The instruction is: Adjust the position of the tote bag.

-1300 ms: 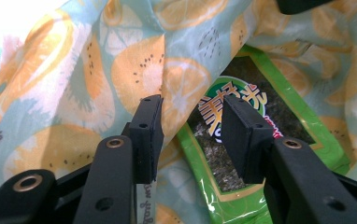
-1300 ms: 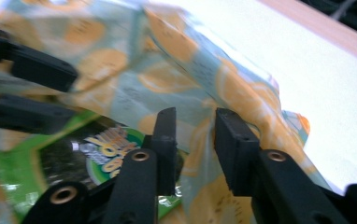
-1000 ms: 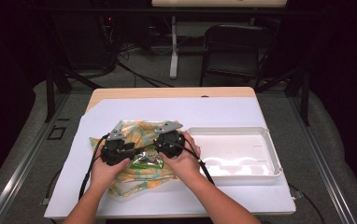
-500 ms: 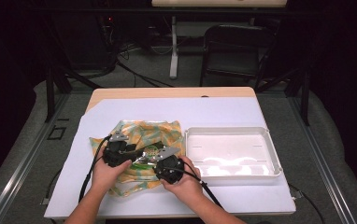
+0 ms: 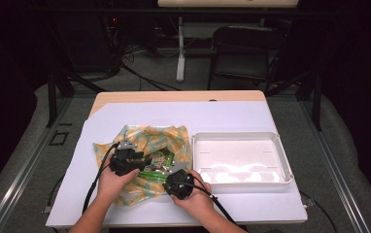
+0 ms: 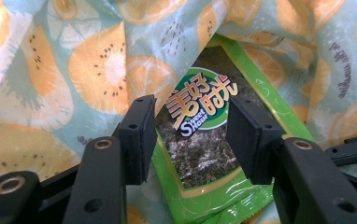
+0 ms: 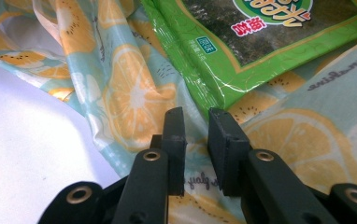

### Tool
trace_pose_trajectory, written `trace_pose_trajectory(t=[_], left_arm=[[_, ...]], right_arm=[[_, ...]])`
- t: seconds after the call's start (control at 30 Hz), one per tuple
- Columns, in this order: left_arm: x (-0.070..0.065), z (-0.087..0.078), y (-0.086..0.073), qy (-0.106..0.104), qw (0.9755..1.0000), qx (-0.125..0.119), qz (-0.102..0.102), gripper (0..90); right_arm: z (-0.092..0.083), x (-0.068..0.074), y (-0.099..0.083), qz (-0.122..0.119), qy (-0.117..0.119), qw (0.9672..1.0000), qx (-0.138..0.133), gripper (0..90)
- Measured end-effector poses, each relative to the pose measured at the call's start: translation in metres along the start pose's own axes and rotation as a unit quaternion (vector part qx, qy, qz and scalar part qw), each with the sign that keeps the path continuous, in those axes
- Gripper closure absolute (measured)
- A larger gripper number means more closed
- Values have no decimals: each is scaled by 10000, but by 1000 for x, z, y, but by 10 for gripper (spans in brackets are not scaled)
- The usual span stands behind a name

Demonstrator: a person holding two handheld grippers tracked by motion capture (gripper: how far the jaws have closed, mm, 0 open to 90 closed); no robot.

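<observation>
Over the cloth [image 5: 140, 141], the left hand-held gripper [image 6: 190, 135] has just been opening, jaws spread astride the snack pack [image 6: 200, 140]; the right hand-held gripper [image 7: 196, 140] has just been closing on a cloth fold, seemingly to uncover it.

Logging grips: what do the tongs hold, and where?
Left tongs: nothing, open over the seaweed snack packet. Right tongs: closing at the fruit-print cloth's edge; grip unclear.

Glossy green plastic packet [image 6: 200, 154] lies on soft matt printed cloth [image 6: 74, 65]
</observation>
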State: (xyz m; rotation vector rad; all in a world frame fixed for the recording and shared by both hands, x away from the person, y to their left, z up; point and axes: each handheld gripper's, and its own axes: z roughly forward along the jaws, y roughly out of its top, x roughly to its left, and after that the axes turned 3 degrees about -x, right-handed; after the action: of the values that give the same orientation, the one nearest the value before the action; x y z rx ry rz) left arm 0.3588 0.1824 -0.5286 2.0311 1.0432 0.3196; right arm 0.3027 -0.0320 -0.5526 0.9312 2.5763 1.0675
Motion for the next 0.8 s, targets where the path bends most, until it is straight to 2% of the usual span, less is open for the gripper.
trace_pose_trajectory(t=[0.23,0.5,0.6,0.73,0.77,0.8], left_arm=[[0,-7,2,-30,10000,-36,25,517],[-6,-15,5,-128,9996,-240,-91,516],[-9,-14,5,-168,9997,-186,-59,517],[-12,-12,5,-178,9998,-90,-35,517],[-12,-11,4,-141,9998,-131,-40,517],[-12,-11,5,-186,9998,-67,-16,517]], right_arm=[[1,0,-2,-7,-31,10000,-24,770],[0,1,-5,56,-60,9999,-140,763],[-2,1,-5,67,-67,9998,-149,743],[-5,1,-4,127,-57,9995,-292,734],[-6,0,-4,159,-64,9993,-344,730],[-7,0,-4,157,-56,9992,-354,726]])
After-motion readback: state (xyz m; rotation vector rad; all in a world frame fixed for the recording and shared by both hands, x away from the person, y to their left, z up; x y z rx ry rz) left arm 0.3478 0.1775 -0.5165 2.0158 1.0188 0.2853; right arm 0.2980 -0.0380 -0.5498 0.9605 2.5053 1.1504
